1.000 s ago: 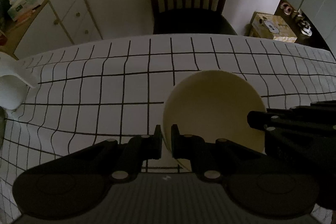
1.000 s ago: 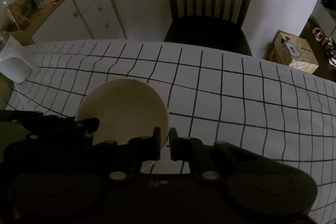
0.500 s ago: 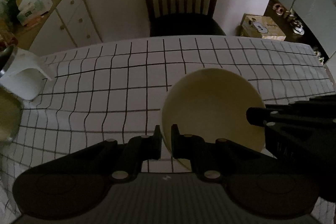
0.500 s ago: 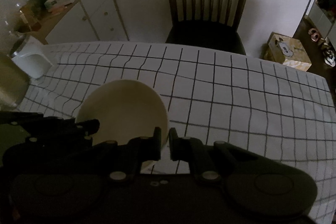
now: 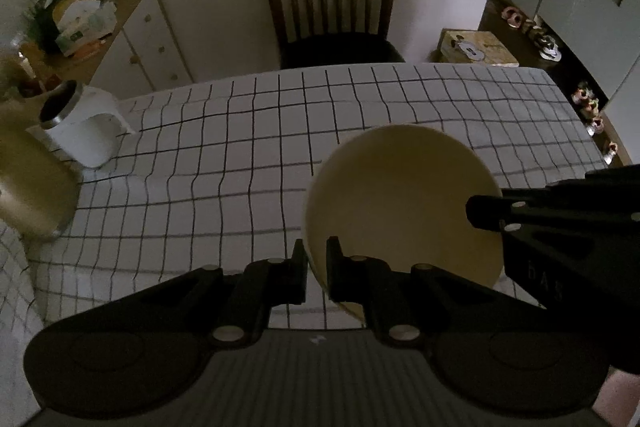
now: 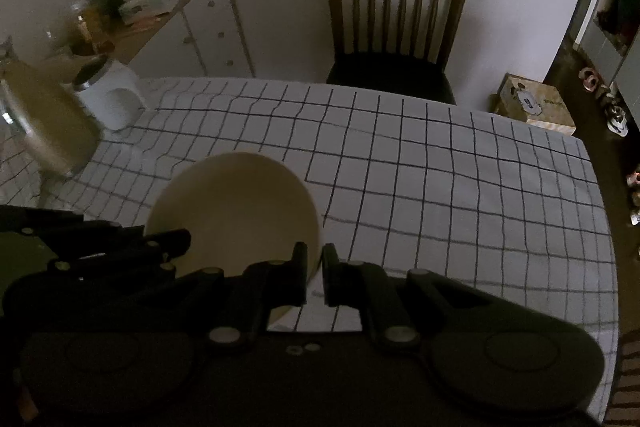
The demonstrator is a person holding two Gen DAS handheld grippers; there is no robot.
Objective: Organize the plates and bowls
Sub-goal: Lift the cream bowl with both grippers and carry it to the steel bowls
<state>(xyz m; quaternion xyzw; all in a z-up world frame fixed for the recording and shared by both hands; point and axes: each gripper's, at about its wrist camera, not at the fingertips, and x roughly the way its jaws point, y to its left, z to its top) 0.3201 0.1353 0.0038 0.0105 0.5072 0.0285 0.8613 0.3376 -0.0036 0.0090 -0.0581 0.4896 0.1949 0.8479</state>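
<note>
A cream bowl (image 5: 404, 203) is held in the air above the checked tablecloth (image 5: 240, 155). My left gripper (image 5: 317, 259) is shut on the bowl's left rim. My right gripper (image 6: 315, 263) is shut on the bowl's right rim; the bowl also shows in the right wrist view (image 6: 236, 211). Each gripper shows in the other's view, the right one as a black body at the right edge (image 5: 552, 219) and the left one at the lower left (image 6: 100, 251). The bowl looks empty.
A white jug (image 5: 84, 123) and a brass-coloured metal vessel (image 5: 28, 187) stand at the table's left end. A dark wooden chair (image 5: 332, 7) stands behind the far edge. A white drawer cabinet (image 5: 140, 39) is at the back left. A cardboard box (image 5: 476, 49) lies on the floor.
Both grippers have risen with the bowl held between them; the table looks smaller and farther below. The jug and the metal vessel have come into view at the left.
</note>
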